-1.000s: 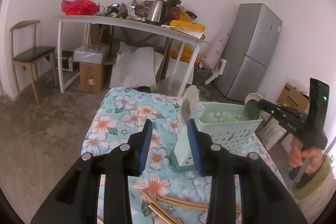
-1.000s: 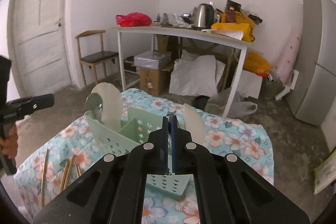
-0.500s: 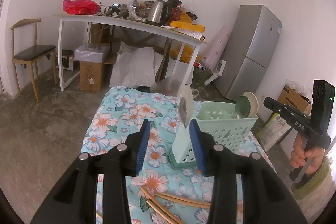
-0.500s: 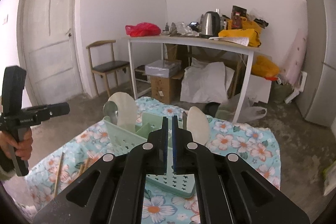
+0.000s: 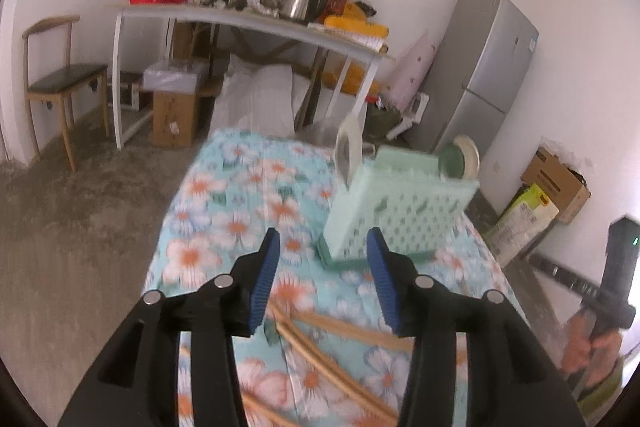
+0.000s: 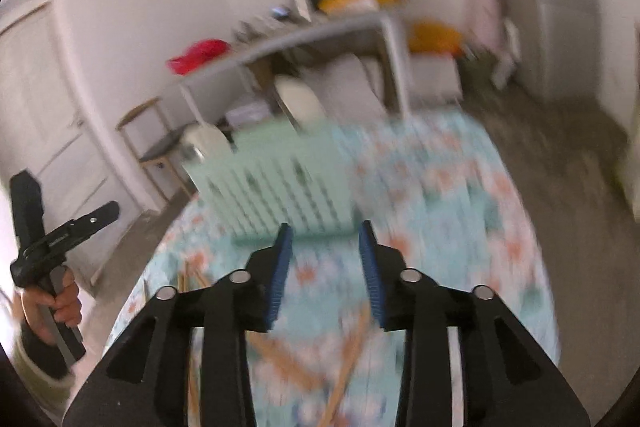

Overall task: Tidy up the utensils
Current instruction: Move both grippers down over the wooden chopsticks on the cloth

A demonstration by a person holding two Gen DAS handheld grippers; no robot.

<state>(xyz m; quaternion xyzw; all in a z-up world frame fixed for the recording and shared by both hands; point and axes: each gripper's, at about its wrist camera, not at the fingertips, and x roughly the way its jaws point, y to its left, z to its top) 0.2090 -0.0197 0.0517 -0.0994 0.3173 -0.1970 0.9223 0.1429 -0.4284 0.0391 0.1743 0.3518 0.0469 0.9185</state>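
Note:
A mint-green perforated utensil holder (image 5: 396,211) stands on the floral tablecloth (image 5: 224,227), with pale spoons (image 5: 350,143) sticking up from it. Wooden chopsticks (image 5: 340,323) lie on the cloth near me. My left gripper (image 5: 323,275) hovers over the cloth just short of the holder, its jaws opening with nothing between them. In the blurred right wrist view the holder (image 6: 276,179) sits ahead of my right gripper (image 6: 325,267), whose jaws are opening and empty above more chopsticks (image 6: 288,363).
A hand holds the other gripper at the right edge (image 5: 608,291) and at the left edge (image 6: 44,247). Behind the table stand a cluttered white desk (image 5: 248,19), a wooden chair (image 5: 60,83), a grey fridge (image 5: 484,67) and cardboard boxes (image 5: 560,179).
My right gripper went from shut to open, rolled and swung down toward the table. My left gripper widened and dipped slightly, the holder now further right in its view.

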